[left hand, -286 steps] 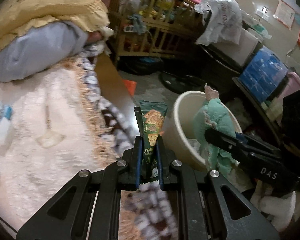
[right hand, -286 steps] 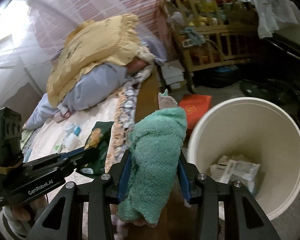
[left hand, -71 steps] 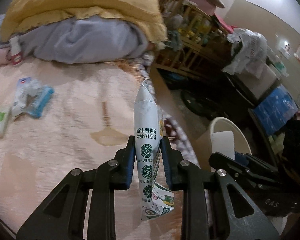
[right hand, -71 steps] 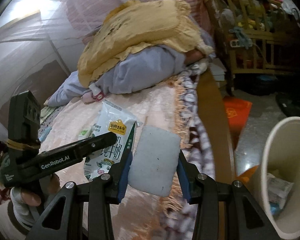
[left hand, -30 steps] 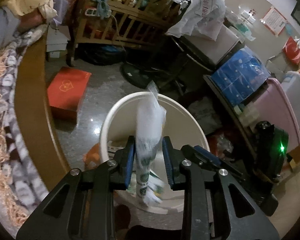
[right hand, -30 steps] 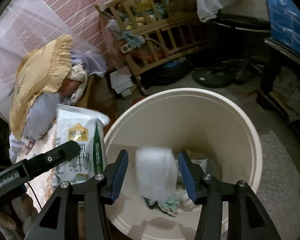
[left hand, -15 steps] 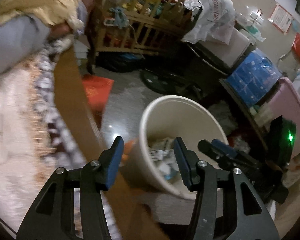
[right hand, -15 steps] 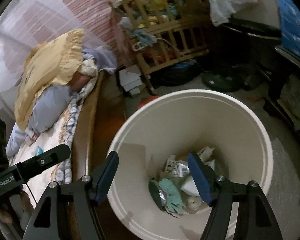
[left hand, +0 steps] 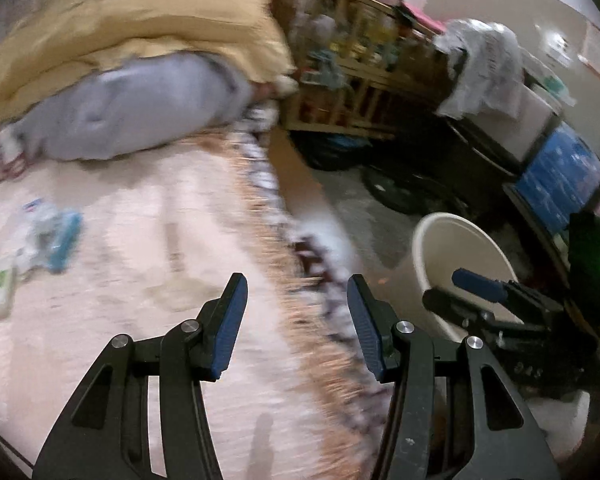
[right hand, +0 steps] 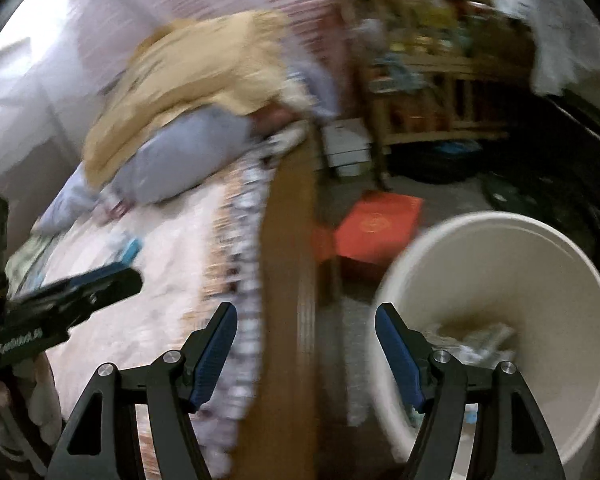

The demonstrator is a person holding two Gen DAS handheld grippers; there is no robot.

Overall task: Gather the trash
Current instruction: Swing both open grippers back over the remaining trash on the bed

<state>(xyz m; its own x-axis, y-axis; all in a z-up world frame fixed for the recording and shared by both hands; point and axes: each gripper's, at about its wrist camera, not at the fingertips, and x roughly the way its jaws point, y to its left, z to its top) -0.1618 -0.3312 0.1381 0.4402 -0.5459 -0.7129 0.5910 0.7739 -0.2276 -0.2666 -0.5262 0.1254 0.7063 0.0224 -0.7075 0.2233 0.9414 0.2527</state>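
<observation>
My left gripper (left hand: 296, 300) is open and empty above the pink bed cover near the bed's fringed edge. My right gripper (right hand: 304, 330) is open and empty over the bed's wooden side rail, just left of the cream trash bin (right hand: 540, 240). The bin holds wrappers and other trash (right hand: 472, 340); it also shows in the left wrist view (left hand: 432, 236). Small packets (left hand: 40, 236) lie on the bed cover at the far left, and a blue one shows in the right wrist view (right hand: 130, 250). Both views are blurred by motion.
A yellow pillow (left hand: 140, 28) and grey bedding (left hand: 140, 112) lie at the head of the bed. A red box (right hand: 376, 224) sits on the floor by the bin. A wooden crib (left hand: 364, 76) and stacked storage boxes (left hand: 560, 176) stand beyond.
Both grippers have swung from the bin back toward the bed. Earlier the left dropped the milk packet and the right dropped the white pad into the bin; both are open now.
</observation>
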